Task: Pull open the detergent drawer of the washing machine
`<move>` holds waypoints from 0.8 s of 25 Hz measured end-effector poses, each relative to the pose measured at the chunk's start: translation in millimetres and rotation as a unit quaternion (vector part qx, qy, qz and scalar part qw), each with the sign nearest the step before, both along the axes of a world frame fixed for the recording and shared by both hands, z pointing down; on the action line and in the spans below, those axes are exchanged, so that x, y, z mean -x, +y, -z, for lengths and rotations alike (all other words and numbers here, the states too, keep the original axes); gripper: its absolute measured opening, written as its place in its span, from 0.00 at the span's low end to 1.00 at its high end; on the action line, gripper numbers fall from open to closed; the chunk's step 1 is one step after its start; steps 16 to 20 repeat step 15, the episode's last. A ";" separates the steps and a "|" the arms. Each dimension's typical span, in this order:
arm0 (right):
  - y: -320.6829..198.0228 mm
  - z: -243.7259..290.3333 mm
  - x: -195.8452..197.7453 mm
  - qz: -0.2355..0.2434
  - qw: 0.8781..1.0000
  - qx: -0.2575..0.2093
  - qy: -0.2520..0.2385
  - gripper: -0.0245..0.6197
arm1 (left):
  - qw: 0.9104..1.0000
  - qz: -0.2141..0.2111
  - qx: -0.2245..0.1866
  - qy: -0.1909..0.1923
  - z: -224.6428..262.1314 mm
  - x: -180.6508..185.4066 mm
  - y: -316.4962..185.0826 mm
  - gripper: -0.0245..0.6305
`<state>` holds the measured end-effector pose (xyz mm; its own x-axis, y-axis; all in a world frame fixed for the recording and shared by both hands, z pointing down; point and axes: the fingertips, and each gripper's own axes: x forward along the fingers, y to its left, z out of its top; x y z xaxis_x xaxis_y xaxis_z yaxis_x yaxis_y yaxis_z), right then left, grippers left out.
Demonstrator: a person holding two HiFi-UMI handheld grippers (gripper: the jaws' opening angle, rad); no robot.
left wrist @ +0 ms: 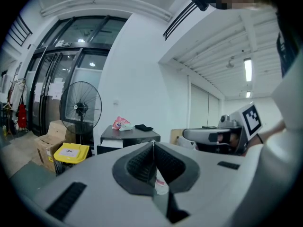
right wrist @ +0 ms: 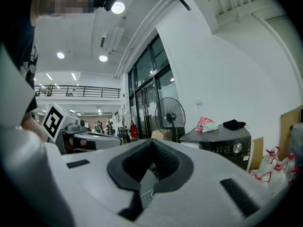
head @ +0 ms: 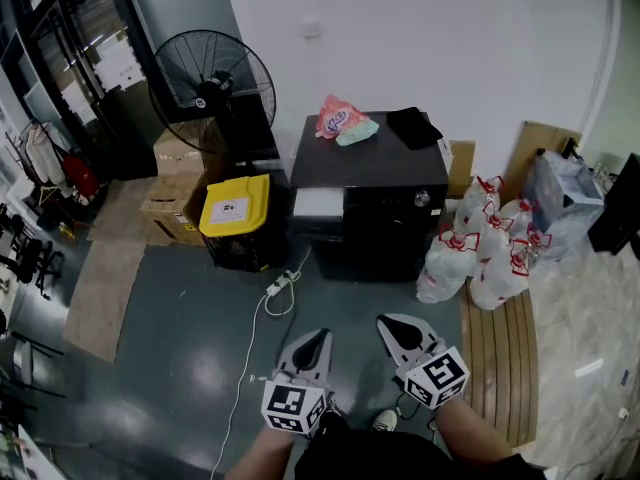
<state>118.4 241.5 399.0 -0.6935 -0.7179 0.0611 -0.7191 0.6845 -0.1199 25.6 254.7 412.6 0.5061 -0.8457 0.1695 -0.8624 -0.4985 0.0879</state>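
Note:
A black washing machine (head: 372, 193) stands against the white wall, well ahead of both grippers. Its pale detergent drawer front (head: 318, 204) sits at the upper left of the machine's face and looks flush with it. My left gripper (head: 316, 338) and right gripper (head: 389, 322) hang side by side over the grey floor, both shut on nothing. In the left gripper view the jaws (left wrist: 153, 144) meet, with the machine (left wrist: 129, 137) far behind. The right gripper view shows closed jaws (right wrist: 151, 141) and the machine (right wrist: 228, 143) off to the right.
A pink bag (head: 338, 118) and a black cloth (head: 413, 126) lie on the machine. A yellow-lidded bin (head: 236, 208), cardboard boxes (head: 172, 196) and a standing fan (head: 212, 80) are at its left. White tied bags (head: 487, 250) crowd its right. A power strip (head: 280, 286) lies on the floor.

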 end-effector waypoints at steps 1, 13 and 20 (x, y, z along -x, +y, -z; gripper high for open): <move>1.0 0.8 0.0 0.000 1.000 -0.001 0.000 0.04 | 1.000 -0.001 0.000 0.000 0.4 -0.2 1.1 0.05; 4.5 0.7 -5.1 -0.006 1.000 0.001 0.007 0.04 | 1.000 -0.002 0.002 0.006 -0.1 -0.3 3.8 0.05; 4.1 0.3 -5.6 -0.007 1.000 0.001 0.008 0.04 | 1.000 -0.002 0.002 0.006 -1.4 0.5 3.5 0.05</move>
